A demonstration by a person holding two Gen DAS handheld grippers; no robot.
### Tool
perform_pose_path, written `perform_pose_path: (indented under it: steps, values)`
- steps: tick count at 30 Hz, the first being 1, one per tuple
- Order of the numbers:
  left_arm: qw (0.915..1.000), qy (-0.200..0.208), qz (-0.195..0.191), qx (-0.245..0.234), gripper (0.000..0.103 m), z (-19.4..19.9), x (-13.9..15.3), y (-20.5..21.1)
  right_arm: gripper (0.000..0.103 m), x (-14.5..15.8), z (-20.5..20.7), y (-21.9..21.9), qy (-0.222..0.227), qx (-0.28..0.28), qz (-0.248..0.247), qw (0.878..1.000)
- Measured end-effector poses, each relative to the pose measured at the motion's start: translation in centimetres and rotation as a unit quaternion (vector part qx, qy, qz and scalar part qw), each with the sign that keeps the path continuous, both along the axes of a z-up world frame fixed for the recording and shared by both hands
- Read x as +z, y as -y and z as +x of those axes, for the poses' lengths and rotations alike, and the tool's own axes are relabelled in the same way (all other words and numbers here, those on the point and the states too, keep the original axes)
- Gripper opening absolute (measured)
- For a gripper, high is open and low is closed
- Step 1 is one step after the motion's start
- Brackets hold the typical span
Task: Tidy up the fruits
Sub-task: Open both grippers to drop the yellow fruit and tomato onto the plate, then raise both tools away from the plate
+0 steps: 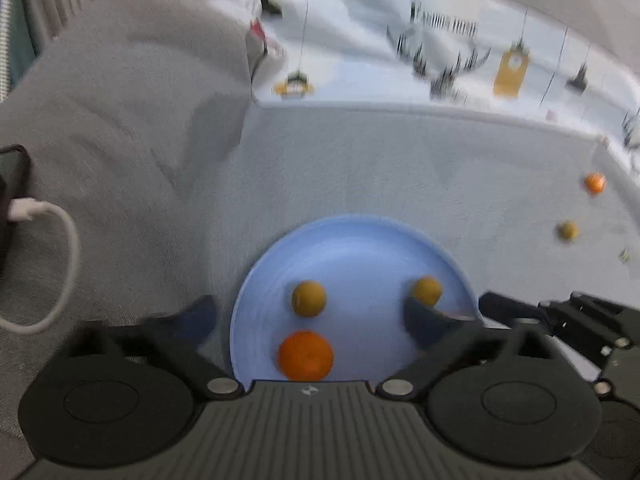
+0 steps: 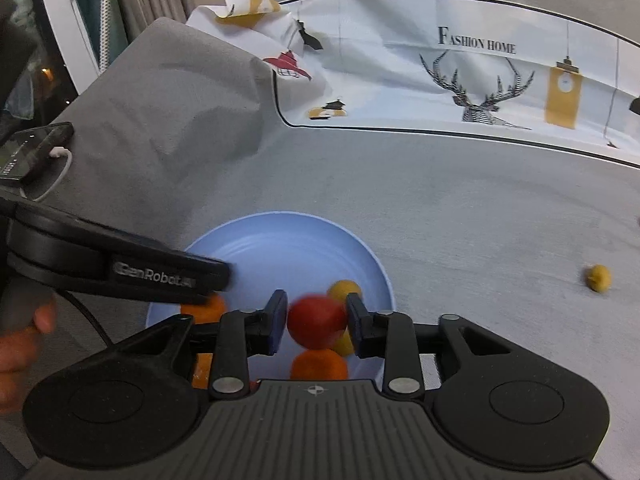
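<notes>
Red fruit (image 2: 317, 322), blue plate (image 2: 280, 248)

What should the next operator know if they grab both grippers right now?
Right gripper: shut on a red fruit, held over the blue plate.
Left gripper: open, empty, hovering over the near edge of the plate.
On the plate, left view: one orange and two small yellow fruits.
Done: those three are plated.
Left: release the red fruit onto the plate, then fetch the orange fruit and the yellowish one lying on the grey cloth out to the right.
</notes>
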State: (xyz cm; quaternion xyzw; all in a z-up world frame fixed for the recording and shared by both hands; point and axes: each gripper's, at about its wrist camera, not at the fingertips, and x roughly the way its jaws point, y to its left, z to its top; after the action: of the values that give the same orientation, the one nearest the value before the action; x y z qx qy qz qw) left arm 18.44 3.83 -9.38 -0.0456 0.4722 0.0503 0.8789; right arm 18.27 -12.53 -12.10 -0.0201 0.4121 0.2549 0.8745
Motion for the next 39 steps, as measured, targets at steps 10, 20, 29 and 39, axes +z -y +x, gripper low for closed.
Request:
perform_pose_path:
  steps: [10, 20, 29, 39]
  values:
    - [0.9997, -0.006, -0.022, 0.001, 0.103, -7.8, 3.6, 0.4, 0.089, 4.2, -6.5, 4.2, -0.009, -0.030, -0.002, 0.999]
    - [0.9994, 0.000, -0.014, 0.033, 0.103, -17.2, 7.8, 1.6, 0.098, 8.2, -15.9, 6.6, -0.019, -0.076, 0.004, 0.997]
    - [0.9988, 0.045, -0.005, 0.021, 0.103, -23.0, 11.3, 3.1, 0.100, 11.9, -22.0, 7.4, 0.042, -0.078, 0.004, 0.996]
    - [0.9972, 0.069, -0.001, 0.029, 0.103, -27.8, 13.2, 4.0, 0.102, 14.7, -26.3, 8.3, 0.081, -0.081, 0.015, 0.993]
